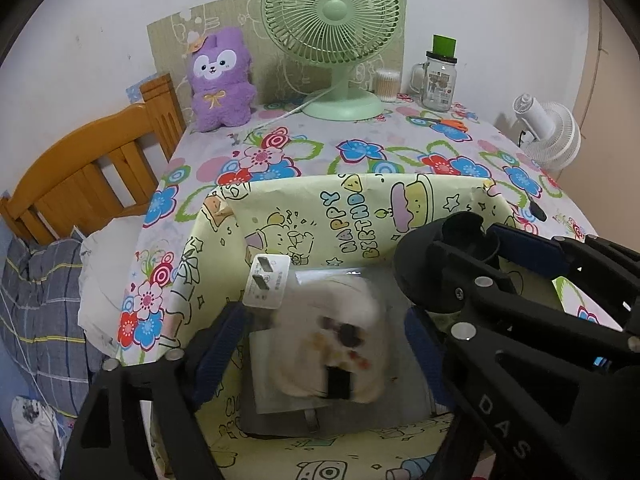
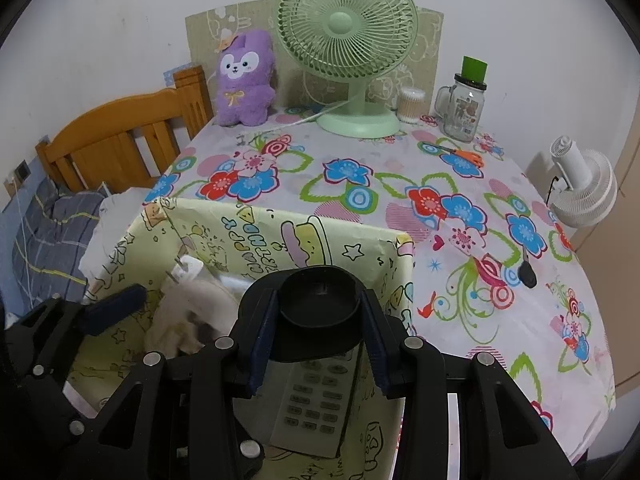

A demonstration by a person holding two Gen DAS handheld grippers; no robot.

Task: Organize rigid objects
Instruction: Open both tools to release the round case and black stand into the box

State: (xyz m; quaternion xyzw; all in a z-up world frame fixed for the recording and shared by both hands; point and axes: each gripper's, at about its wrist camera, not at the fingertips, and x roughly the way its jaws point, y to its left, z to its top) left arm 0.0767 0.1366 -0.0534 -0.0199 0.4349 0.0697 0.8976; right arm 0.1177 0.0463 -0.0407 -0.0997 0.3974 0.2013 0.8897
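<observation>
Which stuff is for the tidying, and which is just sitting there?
For the job: yellow box, black cup, remote, white charger.
Just lying about: green fan, purple plush, jar, scissors.

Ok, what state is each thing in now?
Left gripper: open over the box.
Right gripper: shut on the black cup.
Box: open, holding a remote and a plug.
Jar: upright, lidded.
Green fan: upright.
</observation>
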